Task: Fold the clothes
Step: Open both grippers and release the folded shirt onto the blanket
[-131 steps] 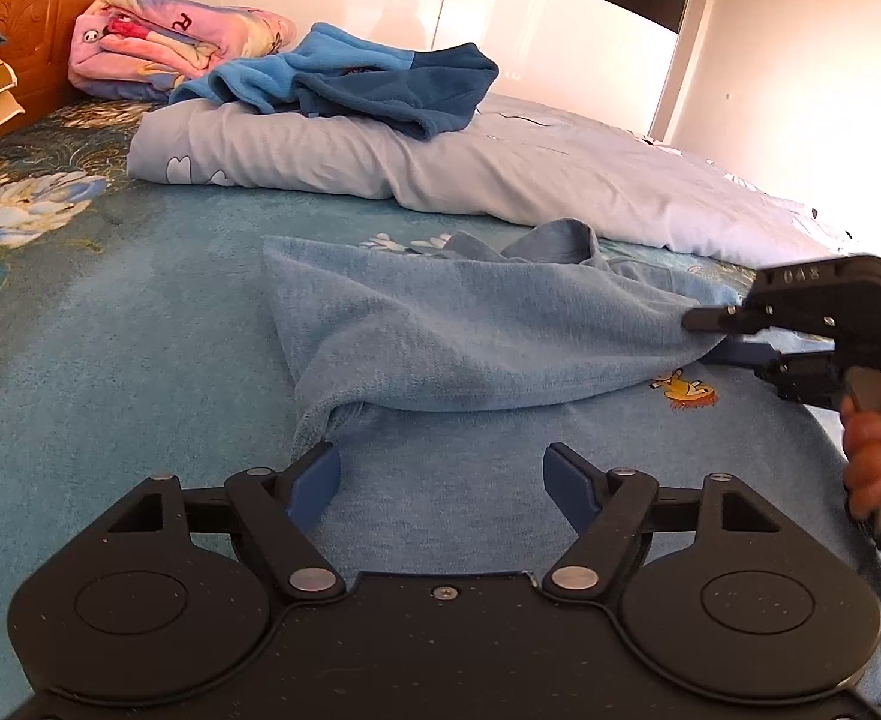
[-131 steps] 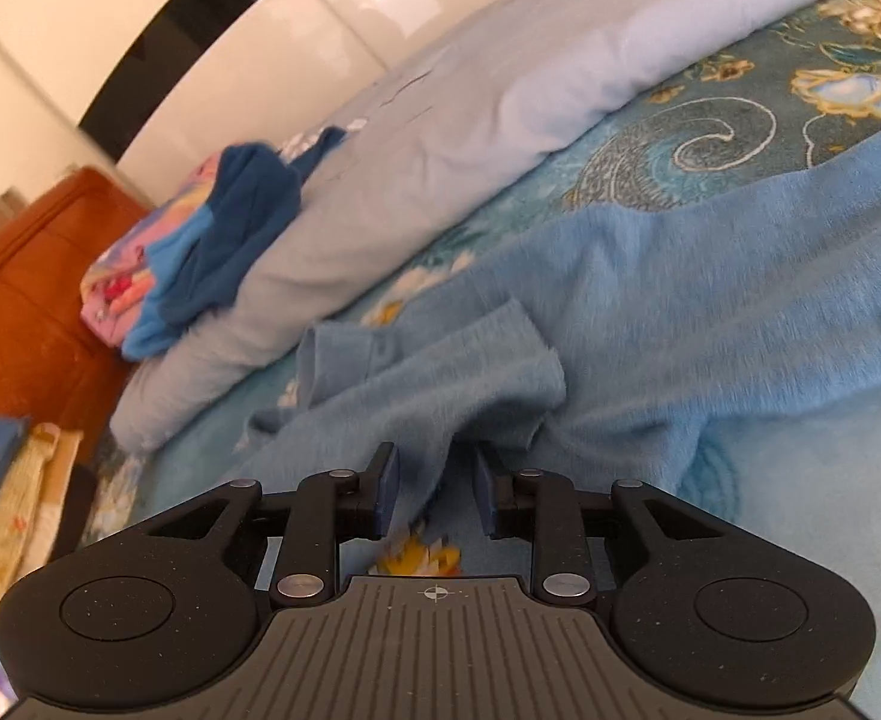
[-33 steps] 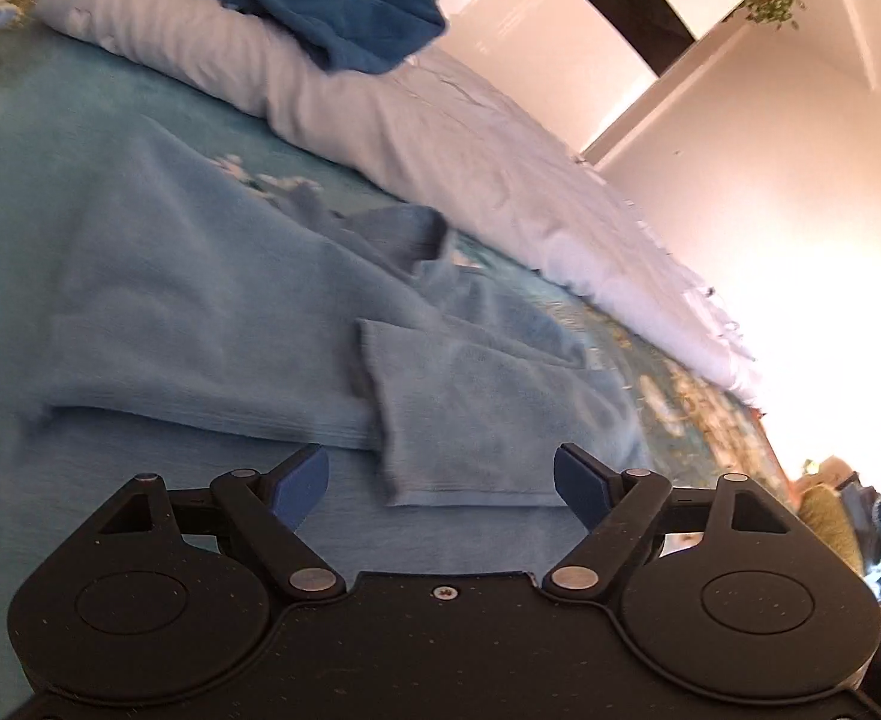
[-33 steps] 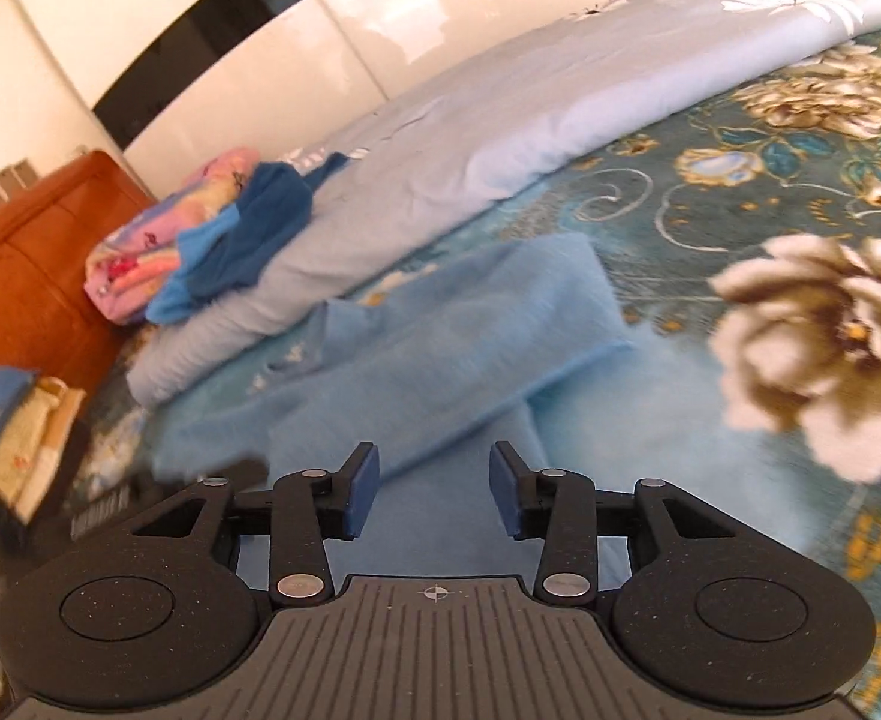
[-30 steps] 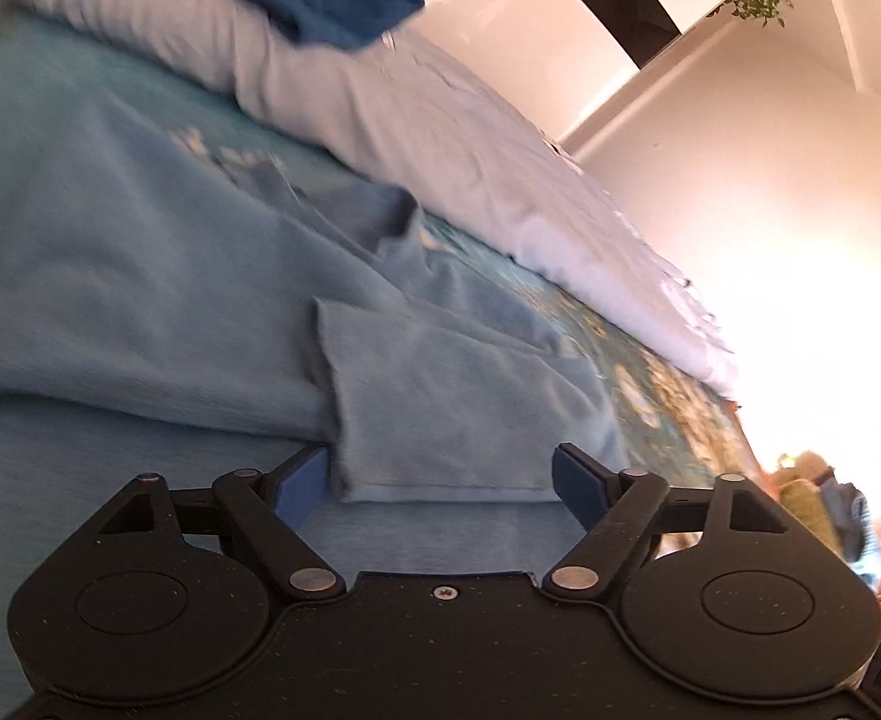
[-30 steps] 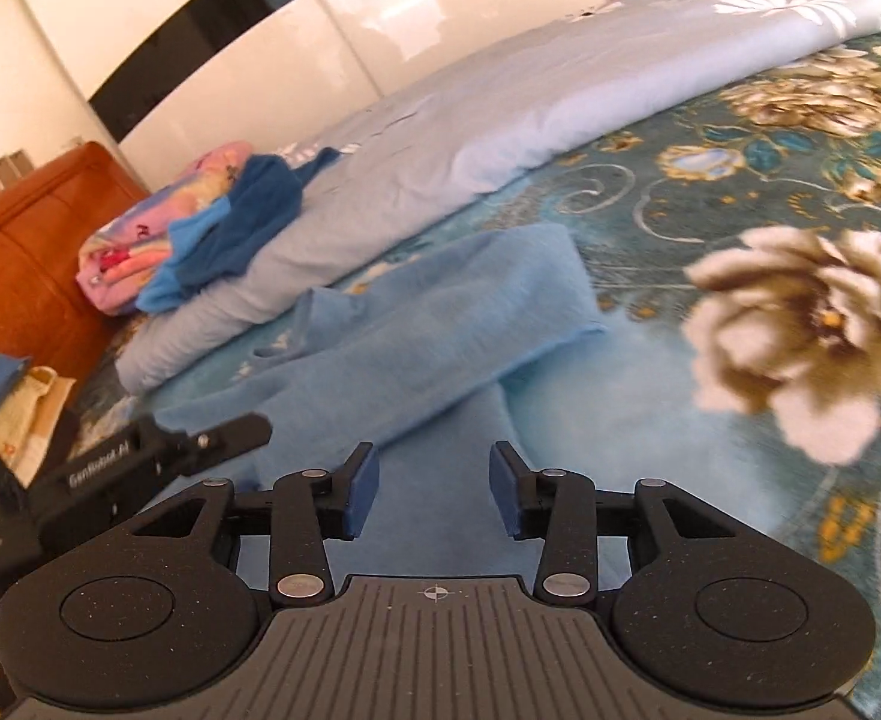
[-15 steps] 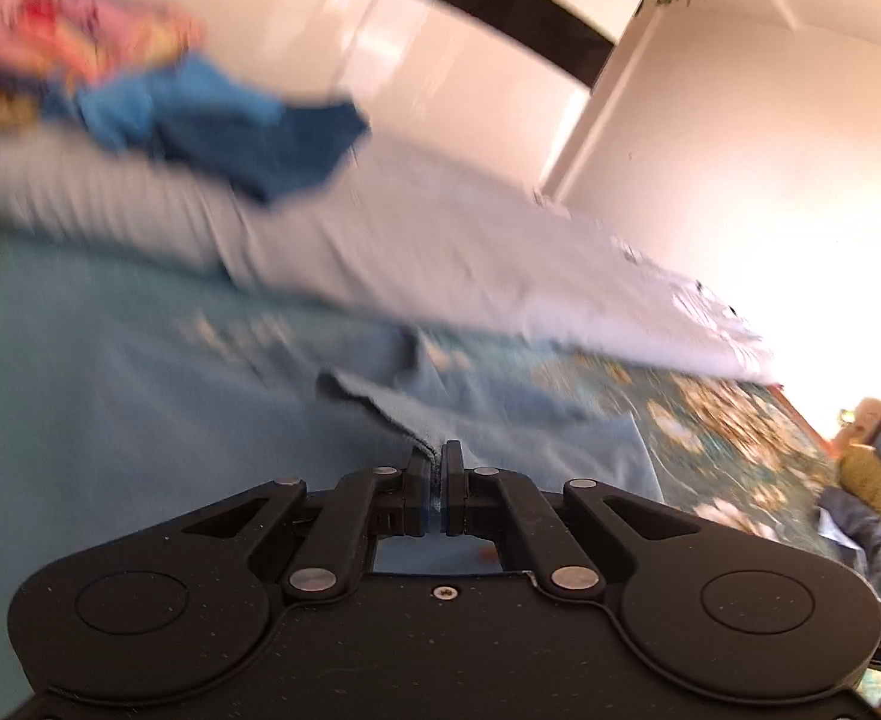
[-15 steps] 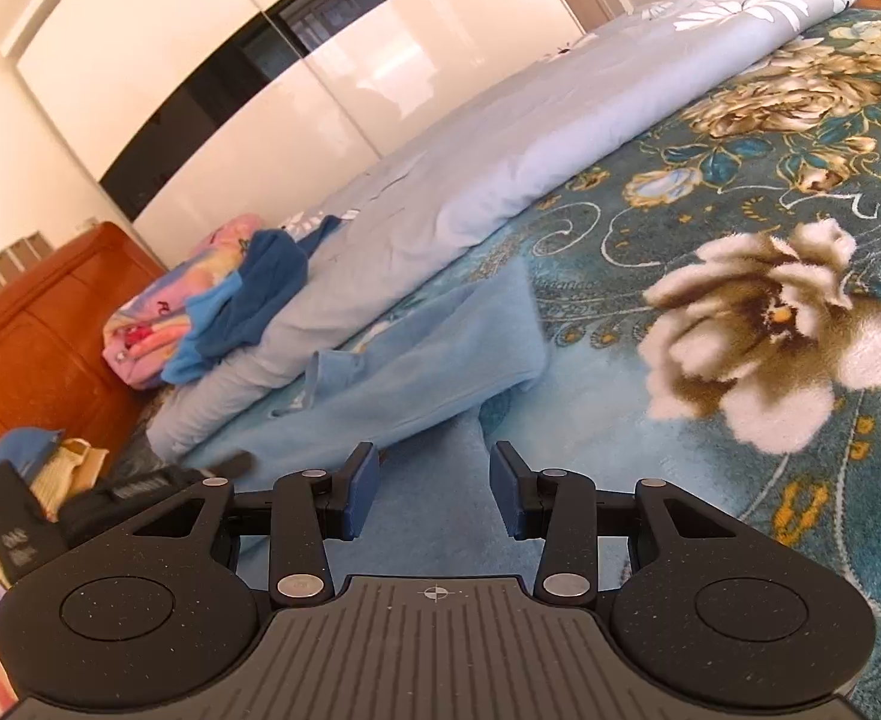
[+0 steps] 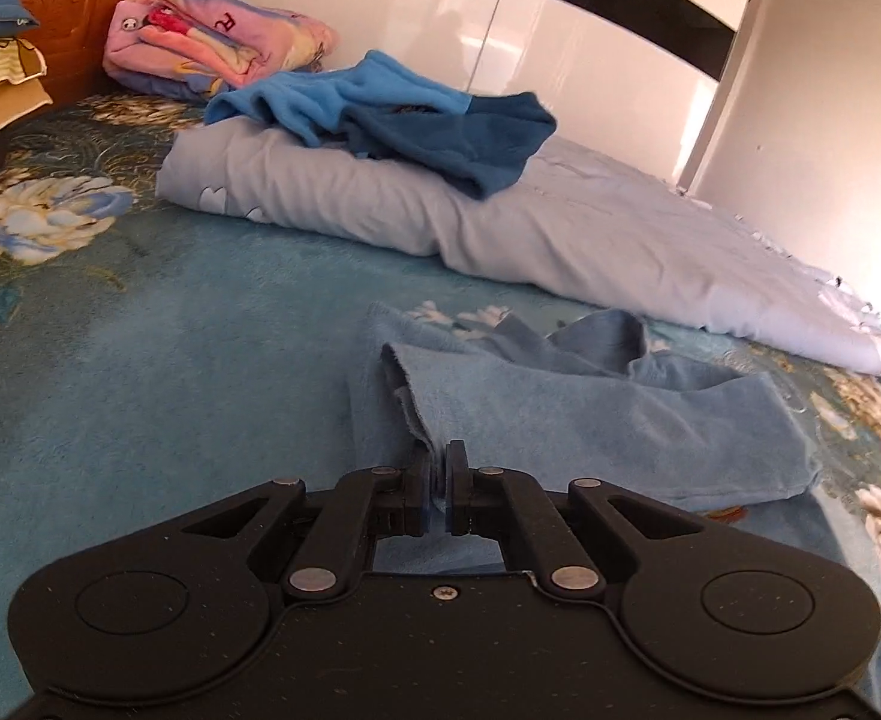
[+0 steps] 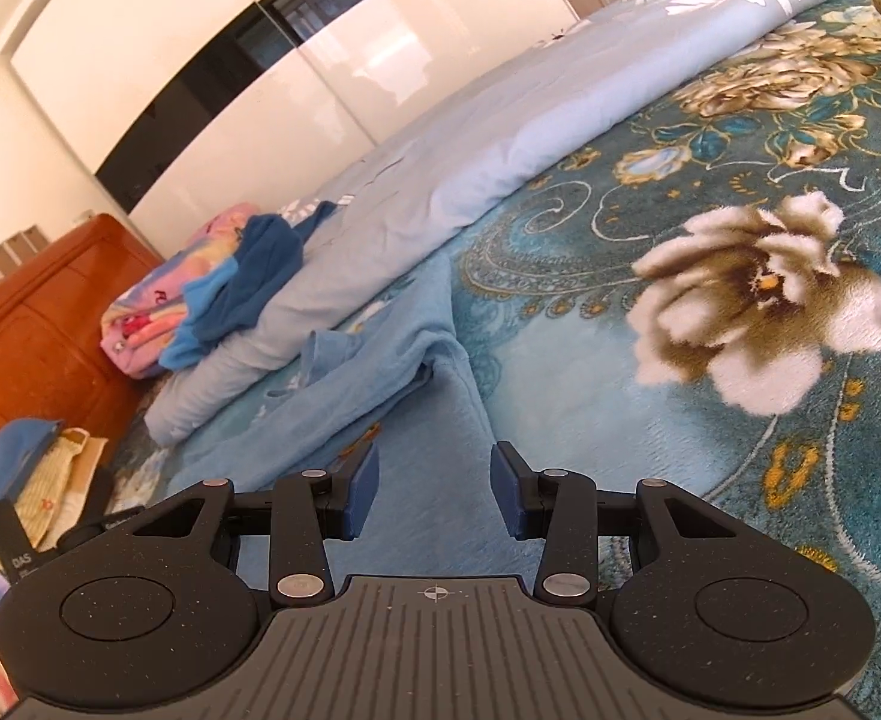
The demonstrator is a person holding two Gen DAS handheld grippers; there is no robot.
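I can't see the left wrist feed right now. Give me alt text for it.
The left tongs are shut on an edge of the light blue garment, which lies rumpled on the teal floral blanket. Behind it runs a folded pale blue quilt with a two-tone blue fleece lying on its left end.
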